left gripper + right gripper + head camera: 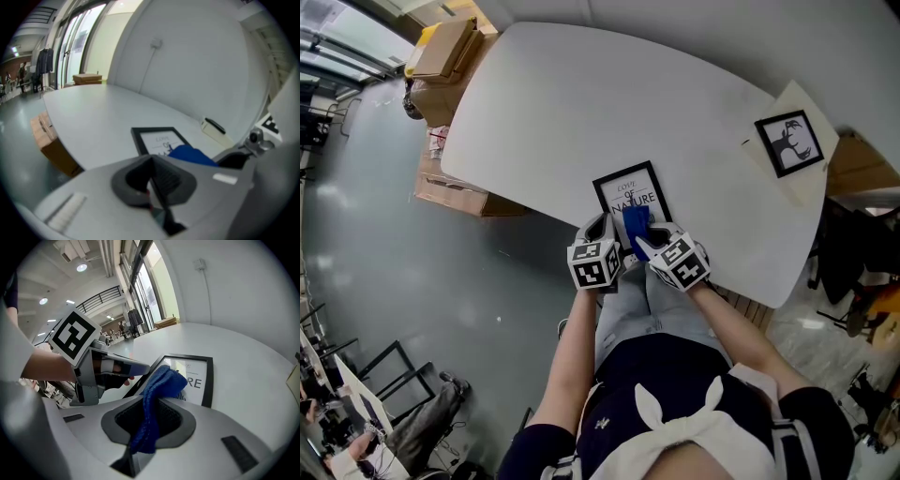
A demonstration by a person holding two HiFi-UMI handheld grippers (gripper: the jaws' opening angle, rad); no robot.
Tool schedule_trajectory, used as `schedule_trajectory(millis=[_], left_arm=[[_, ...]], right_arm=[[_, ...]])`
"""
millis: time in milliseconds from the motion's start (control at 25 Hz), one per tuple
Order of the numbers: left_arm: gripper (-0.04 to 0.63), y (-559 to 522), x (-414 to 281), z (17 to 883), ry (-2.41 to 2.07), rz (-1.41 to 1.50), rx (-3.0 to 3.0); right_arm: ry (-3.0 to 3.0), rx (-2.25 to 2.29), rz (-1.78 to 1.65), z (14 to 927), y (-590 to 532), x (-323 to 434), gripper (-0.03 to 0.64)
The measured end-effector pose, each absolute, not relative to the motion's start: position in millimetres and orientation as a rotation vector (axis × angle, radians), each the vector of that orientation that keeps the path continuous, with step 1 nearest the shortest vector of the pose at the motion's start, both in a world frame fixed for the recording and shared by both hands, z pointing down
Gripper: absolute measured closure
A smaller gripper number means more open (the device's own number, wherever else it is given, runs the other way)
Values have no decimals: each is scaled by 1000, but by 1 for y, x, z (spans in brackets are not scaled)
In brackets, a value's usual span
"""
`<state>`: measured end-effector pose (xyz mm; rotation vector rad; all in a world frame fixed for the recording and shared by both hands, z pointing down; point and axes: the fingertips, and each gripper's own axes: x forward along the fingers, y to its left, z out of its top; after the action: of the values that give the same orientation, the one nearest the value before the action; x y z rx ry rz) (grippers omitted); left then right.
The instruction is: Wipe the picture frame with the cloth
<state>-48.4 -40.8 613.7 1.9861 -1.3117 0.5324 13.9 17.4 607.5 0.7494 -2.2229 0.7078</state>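
Observation:
A black picture frame (pixel 630 192) with a printed text sheet lies flat near the front edge of the white table (pixel 581 112). My right gripper (pixel 645 240) is shut on a blue cloth (pixel 635 223), which rests on the frame's near part. In the right gripper view the cloth (pixel 161 383) hangs out of the jaws over the frame (pixel 194 369). My left gripper (pixel 604 225) sits at the frame's near left corner, jaws closed together with nothing seen between them. From the left gripper view the frame (pixel 157 138) and cloth (pixel 192 154) lie just ahead of that gripper (pixel 153 168).
A second framed picture (pixel 788 142) lies on a beige board at the table's far right. Cardboard boxes (pixel 450 52) stand beyond the far left end, and more boxes (pixel 455 192) sit on the floor below the left edge. The table's front edge is right under the grippers.

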Motion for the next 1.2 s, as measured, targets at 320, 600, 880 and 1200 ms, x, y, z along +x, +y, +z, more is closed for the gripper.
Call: schedule_trajectory(millis=[320,600,880,1200], left_arm=[[591,-42,-48,613,-1299,521,1987],[592,-41,-49,613,-1290,515,1987],[592,-42,-49,613,-1264,517,1987],[592,-41,-48,614,-1219,559,2005]], right_arm=[[-2241,700,701,608,20,-4,555],[-2216,636,657,613,20,-11,555],[-2196,590,621,614,19,-13,555],[-2190,569,629,616,20,-13,555]])
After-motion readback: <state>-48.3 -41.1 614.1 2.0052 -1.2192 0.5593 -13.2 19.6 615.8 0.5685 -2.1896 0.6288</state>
